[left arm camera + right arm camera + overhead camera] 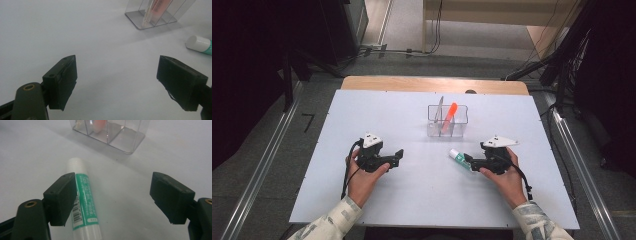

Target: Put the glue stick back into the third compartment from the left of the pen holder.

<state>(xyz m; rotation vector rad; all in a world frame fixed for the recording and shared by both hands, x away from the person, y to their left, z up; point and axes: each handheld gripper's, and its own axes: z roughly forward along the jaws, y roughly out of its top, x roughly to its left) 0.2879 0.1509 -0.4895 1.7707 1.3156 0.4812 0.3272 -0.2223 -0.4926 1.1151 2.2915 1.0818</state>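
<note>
White tabletop [412, 200] carries a clear divided organizer [447, 121] at the far centre. Right gripper [112, 200], jaws spread, straddles the glue stick [83, 205] lying near the organizer, one jaw beside it, positioned for pickup. Left gripper [117, 82] waits spread wide, empty.

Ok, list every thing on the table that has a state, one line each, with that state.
Glue stick: capped, lying flat on the table, between the right jaws, not gripped.
Clear organizer: upright, open at the top, holding an orange pen and a grey pen.
Orange pen: leaning inside the organizer.
Grey pen: leaning inside the organizer.
Left gripper: jaws open, nothing between them.
Right gripper: jaws open.
</note>
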